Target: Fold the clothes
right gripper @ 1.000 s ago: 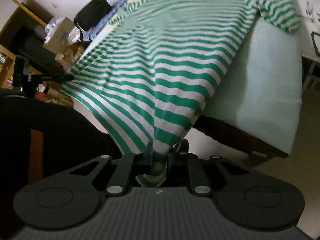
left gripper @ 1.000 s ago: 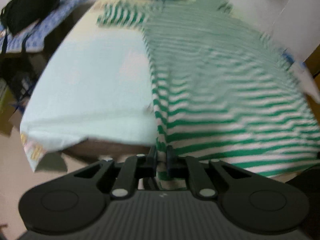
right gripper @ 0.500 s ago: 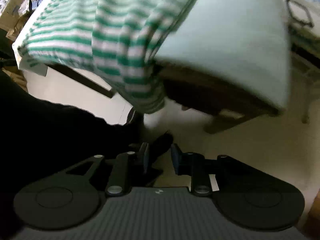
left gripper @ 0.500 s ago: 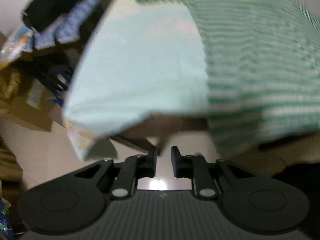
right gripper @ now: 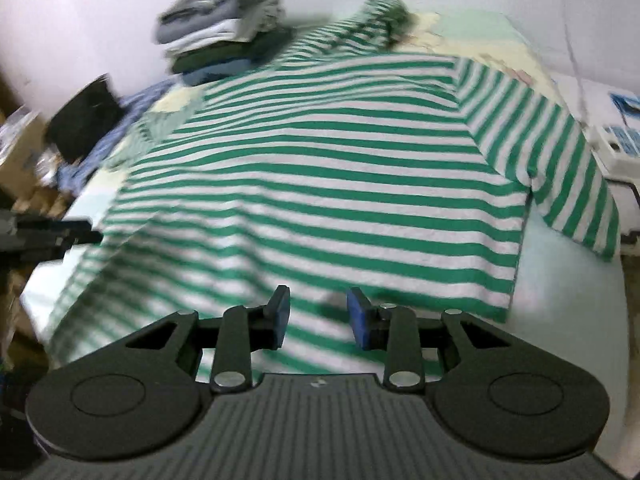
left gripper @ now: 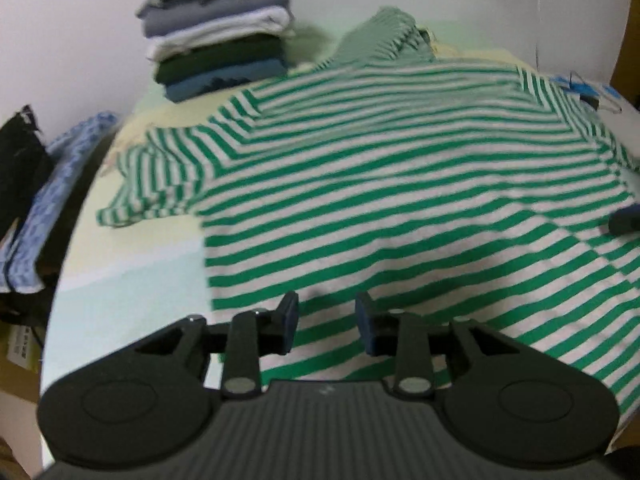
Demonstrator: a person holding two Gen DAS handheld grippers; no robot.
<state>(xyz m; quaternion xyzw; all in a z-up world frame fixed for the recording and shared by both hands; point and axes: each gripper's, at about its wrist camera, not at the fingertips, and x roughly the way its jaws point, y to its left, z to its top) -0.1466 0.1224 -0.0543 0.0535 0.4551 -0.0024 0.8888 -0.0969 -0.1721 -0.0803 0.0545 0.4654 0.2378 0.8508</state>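
Observation:
A green-and-white striped shirt (left gripper: 392, 200) (right gripper: 320, 184) lies spread flat over the bed, its hem toward me and its sleeves out to both sides. My left gripper (left gripper: 327, 322) hovers open over the hem's left part, nothing between its fingers. Above the hem's right part my right gripper (right gripper: 315, 316) stands open and empty too. The other gripper's tip (left gripper: 624, 220) shows at the right edge of the left wrist view.
A pile of folded clothes (left gripper: 218, 36) (right gripper: 218, 36) stands at the head of the bed (left gripper: 132, 280). A black bag (right gripper: 86, 118) and blue patterned cloth (left gripper: 52, 188) lie off the left side. A white unit (right gripper: 618, 144) sits to the right.
Both grippers let go of the shirt's hem and opened. They swung down toward the floor, then rose above the bed. The shirt now lies flat.

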